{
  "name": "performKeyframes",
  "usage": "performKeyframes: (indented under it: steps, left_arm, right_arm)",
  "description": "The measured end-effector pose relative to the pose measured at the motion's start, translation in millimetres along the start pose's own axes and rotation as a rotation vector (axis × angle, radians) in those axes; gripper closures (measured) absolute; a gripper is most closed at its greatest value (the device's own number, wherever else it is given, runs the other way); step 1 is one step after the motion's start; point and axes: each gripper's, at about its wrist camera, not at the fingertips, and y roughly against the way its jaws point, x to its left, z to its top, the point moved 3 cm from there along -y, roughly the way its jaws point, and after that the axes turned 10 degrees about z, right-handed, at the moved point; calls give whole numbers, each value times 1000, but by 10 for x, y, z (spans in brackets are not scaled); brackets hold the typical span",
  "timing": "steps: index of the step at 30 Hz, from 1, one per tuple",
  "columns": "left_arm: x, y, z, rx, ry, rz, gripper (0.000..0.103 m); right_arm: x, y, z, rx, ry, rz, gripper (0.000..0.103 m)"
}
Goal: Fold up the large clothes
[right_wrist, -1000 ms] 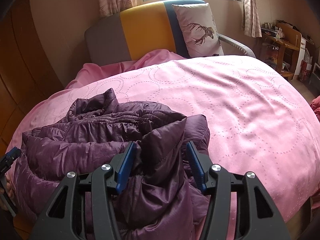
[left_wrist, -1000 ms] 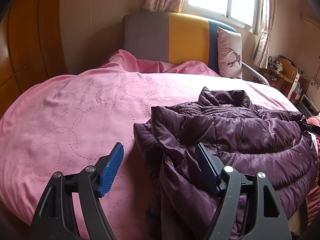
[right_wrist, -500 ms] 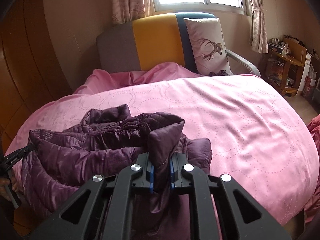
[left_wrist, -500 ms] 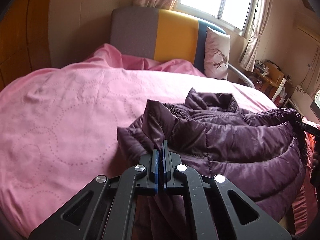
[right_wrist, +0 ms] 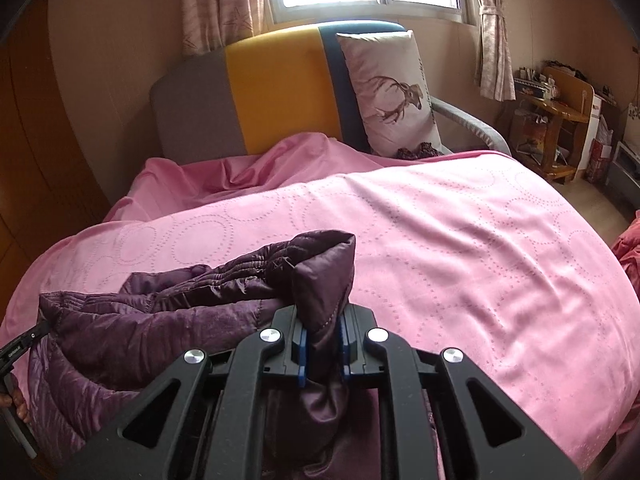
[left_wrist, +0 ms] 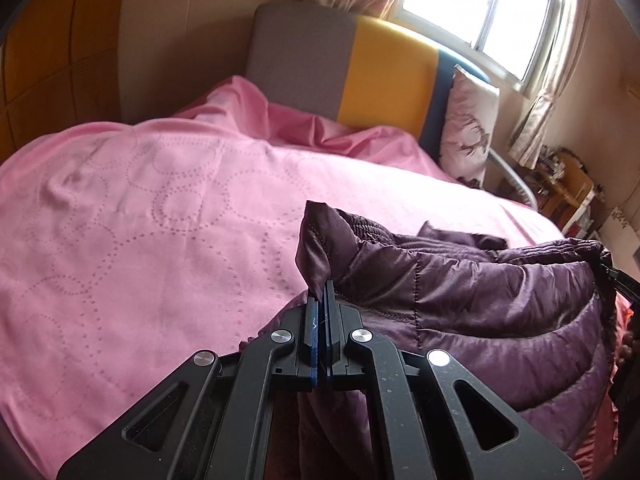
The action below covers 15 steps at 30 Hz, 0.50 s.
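A dark purple quilted puffer jacket (left_wrist: pixel 480 292) lies bunched at the near edge of a pink bedspread (left_wrist: pixel 160 216). My left gripper (left_wrist: pixel 322 300) is shut on a corner of the jacket's left side, and the pinched fabric stands up above the pads. My right gripper (right_wrist: pixel 322 336) is shut on a thick fold at the jacket's (right_wrist: pixel 168 320) right corner. The jacket hangs between the two grippers, lifted a little off the bed (right_wrist: pixel 460 240). The other gripper shows at the edge of each view.
A grey, yellow and blue headboard (right_wrist: pixel 272 88) stands at the far side with a deer-print pillow (right_wrist: pixel 388 88) against it. Wooden panelling is on the left. A wooden desk (right_wrist: pixel 556 116) with clutter stands at the right under a curtained window.
Both grippers were open around the jacket's corners one second ago. They have closed on the fabric and lifted it, and both views have risen.
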Motion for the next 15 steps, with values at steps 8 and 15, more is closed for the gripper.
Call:
performKeyframes:
  steps: [8,15]
  left_arm:
    - [-99,-507,-173,84,-28,73,102]
    - [-94,-462,-156,89,-38,144,78]
  right_arm:
    - [-326,-638,-307,108,-41,-107,81]
    - [-573,-630,-282,124,-129,-92,54]
